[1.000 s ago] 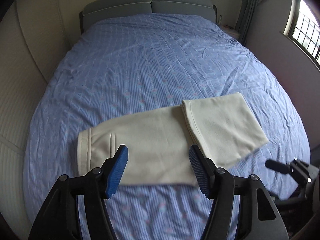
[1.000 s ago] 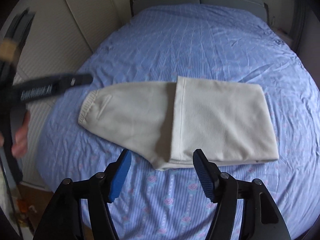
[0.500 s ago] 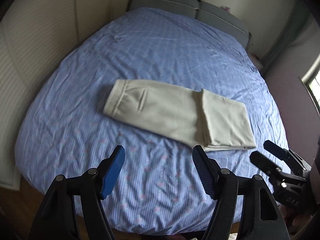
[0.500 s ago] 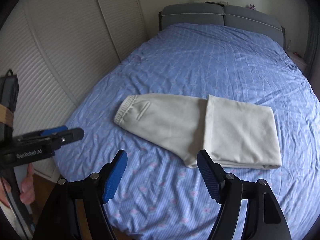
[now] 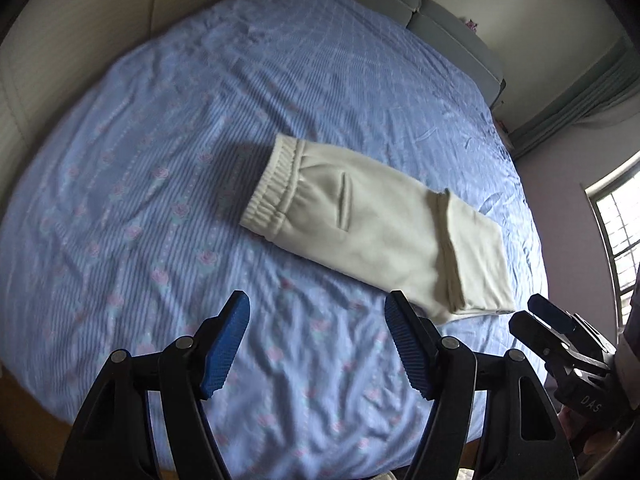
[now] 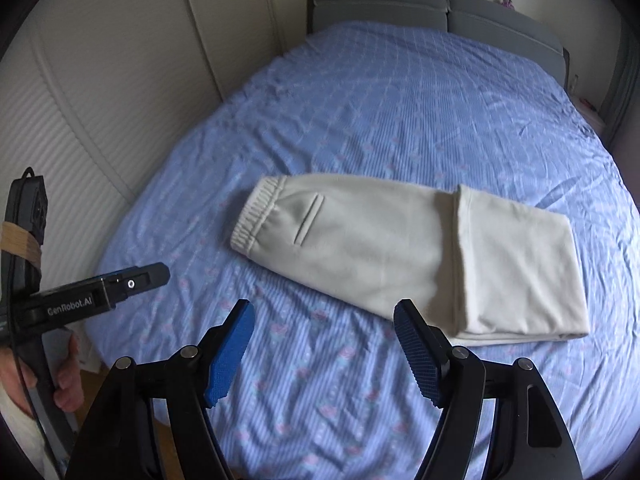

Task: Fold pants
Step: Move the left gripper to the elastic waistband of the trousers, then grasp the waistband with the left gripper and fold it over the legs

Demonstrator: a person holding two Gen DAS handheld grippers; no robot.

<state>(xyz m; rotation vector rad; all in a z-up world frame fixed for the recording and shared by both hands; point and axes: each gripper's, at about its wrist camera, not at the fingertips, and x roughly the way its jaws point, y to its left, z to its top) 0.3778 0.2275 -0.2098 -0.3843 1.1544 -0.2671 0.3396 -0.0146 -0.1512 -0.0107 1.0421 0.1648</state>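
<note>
Cream pants (image 5: 372, 228) (image 6: 376, 236) lie flat on the blue bed, legs folded over onto the upper part at the right, ribbed waistband (image 5: 270, 188) at the left. My left gripper (image 5: 316, 312) hovers open above the sheet, in front of the waistband end, with nothing between its blue pads. My right gripper (image 6: 324, 316) is open too, above the sheet just in front of the pants' near edge, empty. Each gripper shows at the edge of the other's view: the right one (image 5: 560, 332), the left one (image 6: 132, 280) held by a hand (image 6: 64, 384).
The bed's blue flowered sheet (image 6: 400, 100) spreads around the pants. A grey headboard (image 6: 400, 4) stands at the far end. Slatted wardrobe doors (image 6: 80, 92) line the left side, a window (image 5: 620, 232) and curtain the right. Wooden floor shows below the bed's near edge.
Both grippers have pulled back from the pants and swung left; the waistband now sits ahead of the left gripper. The pants have not moved.
</note>
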